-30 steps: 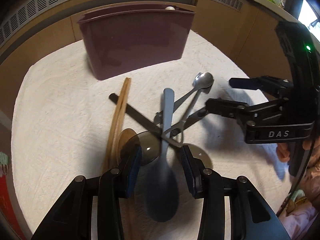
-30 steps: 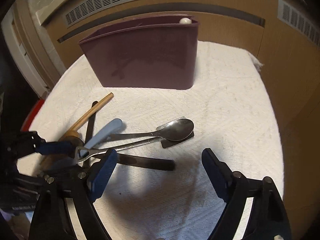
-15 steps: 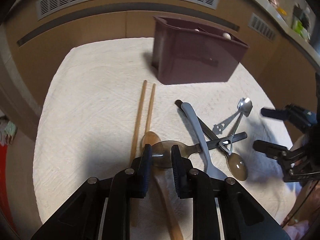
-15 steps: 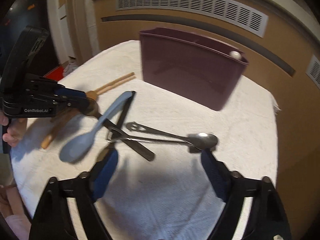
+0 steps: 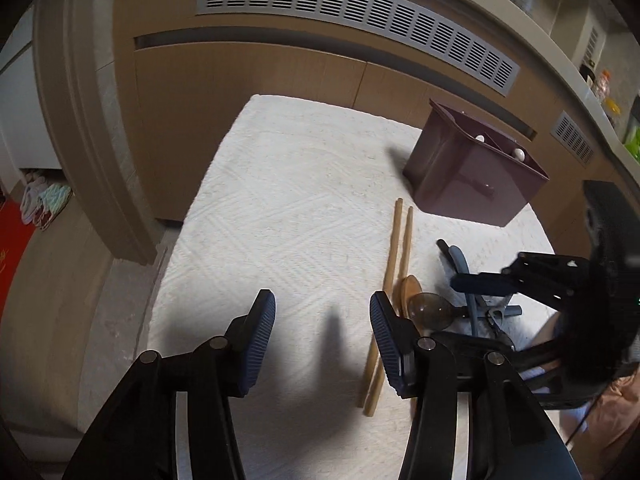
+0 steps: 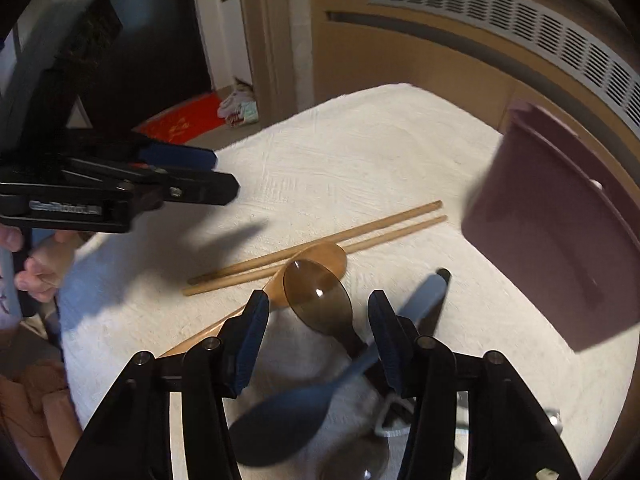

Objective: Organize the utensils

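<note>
Loosely heaped: translucent brown spoon (image 6: 318,300), wooden chopsticks (image 6: 320,244).

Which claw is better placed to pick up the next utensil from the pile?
Right, most likely. The right claw is open directly over the translucent brown spoon and blue spoon. The left claw is also open but faces bare white cloth, with the chopsticks off to its side.

Cloth (image 5: 280,208): white, woven in a raised diamond pattern; bin (image 5: 472,184): plain maroon; chopsticks (image 6: 320,244): light tan wood. Wooden spoon (image 6: 324,254): honey brown; clear spoon (image 6: 316,296): smoky translucent brown; blue spoon (image 6: 292,412): slate blue. Left gripper (image 5: 322,334) and right gripper (image 6: 316,340): black frames with ribbed blue pads (image 5: 260,340).
</note>
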{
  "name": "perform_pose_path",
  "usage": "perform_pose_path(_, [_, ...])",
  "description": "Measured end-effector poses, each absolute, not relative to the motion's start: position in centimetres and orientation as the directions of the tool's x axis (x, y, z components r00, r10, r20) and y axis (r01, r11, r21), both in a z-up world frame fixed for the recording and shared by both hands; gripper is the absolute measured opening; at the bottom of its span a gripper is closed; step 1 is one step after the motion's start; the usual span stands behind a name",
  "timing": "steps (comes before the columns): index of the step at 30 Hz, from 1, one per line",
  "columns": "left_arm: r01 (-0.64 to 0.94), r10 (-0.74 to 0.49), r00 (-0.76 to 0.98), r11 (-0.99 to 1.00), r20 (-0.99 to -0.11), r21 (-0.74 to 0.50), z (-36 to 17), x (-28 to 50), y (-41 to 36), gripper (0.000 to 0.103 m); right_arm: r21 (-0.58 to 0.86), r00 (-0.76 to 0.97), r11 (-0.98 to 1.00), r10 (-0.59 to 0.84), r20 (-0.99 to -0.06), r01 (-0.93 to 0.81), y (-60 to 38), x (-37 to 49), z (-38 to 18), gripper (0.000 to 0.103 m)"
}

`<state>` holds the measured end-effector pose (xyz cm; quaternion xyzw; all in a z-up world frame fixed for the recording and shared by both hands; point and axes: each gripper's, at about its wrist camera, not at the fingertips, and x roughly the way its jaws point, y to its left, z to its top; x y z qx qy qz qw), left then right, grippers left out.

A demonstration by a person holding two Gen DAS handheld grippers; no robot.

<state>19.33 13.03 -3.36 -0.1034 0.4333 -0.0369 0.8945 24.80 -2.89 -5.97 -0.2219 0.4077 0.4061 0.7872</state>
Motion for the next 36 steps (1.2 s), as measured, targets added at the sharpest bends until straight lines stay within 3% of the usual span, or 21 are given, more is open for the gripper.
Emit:
perform_pose_path(3, [-0.023, -0.163, 0.62, 0.974, -0.768, -0.225, -3.5, 18.8, 13.4, 0.051, 0.008, 0.309, 0.574, 0.452, -0.837, -0.819, -2.6, 25.6, -6.4, 0.046])
perform_pose_path(5, [-0.017, -0.171, 0.619, 0.973, -0.767, -0.23, -3.5, 18.6, 13.4, 0.051, 0.054, 0.269, 0.583, 0.453, -0.85, -0.811, -2.9, 25.9, -6.2, 0.034])
perform_pose_path(9, [0.011, -0.187, 0.607, 0.974, -0.772, -0.227, -3.8, 18.7, 12.4, 0.051, -0.008, 0.374, 0.653, 0.423, -0.826, -0.757, -5.1, 25.3, -4.5, 0.034])
perform_pose_path(15, [0.166, -0.261, 0.546, 0.965, -0.796, -0.203, -4.9, 19.1, 6.6, 0.051, 0.115, 0.491, 0.786, 0.485, -0.724, -0.607, -11.1, 26.7, 1.5, 0.031])
perform_pose_path(21, [0.164, -0.221, 0.483, 0.973, -0.847, -0.16, -6.5, 21.3, 3.9, 0.051, 0.134, 0.565, 0.838, 0.465, -0.681, -0.529, -15.2, 26.5, 3.5, 0.029])
perform_pose_path(22, [0.151, -0.203, 0.474, 0.977, -0.857, -0.148, -6.8, 21.7, 3.7, 0.051, 0.14, 0.567, 0.842, 0.464, -0.681, -0.521, -15.8, 26.3, 3.5, 0.027])
perform_pose_path(23, [0.149, -0.189, 0.482, 0.98, -0.856, -0.132, -6.9, 22.1, 3.5, 0.051, 0.147, 0.566, 0.848, 0.459, -0.685, -0.51, -16.3, 26.4, 3.3, 0.011])
perform_pose_path(26, [0.157, -0.147, 0.497, 0.985, -0.855, -0.078, -7.0, 22.8, 2.6, 0.047, 0.162, 0.557, 0.864, 0.439, -0.705, -0.476, -17.4, 26.7, 2.3, 0.008])
perform_pose_path(29, [0.162, -0.112, 0.535, 0.986, -0.838, -0.029, -7.1, 22.9, 2.2, 0.03, 0.197, 0.516, 0.849, 0.465, -0.72, -0.491, -17.8, 26.7, 1.3, 0.012])
perform_pose_path(31, [0.152, -0.13, 0.545, 0.987, -0.829, -0.055, -7.0, 22.6, 2.6, 0.03, 0.172, 0.527, 0.855, 0.447, -0.723, -0.49, -18.1, 26.5, 0.9, 0.018])
perform_pose_path(33, [0.14, -0.149, 0.558, 0.987, -0.817, -0.085, -6.8, 22.1, 3.3, 0.03, 0.094, 0.546, 0.864, 0.393, -0.74, -0.495, -17.4, 26.5, -0.1, 0.038])
perform_pose_path(36, [0.127, -0.187, 0.574, 0.982, -0.797, -0.139, -6.2, 21.4, 4.3, 0.03, 0.016, 0.524, 0.842, 0.35, -0.777, -0.539, -15.7, 26.6, -1.6, 0.058])
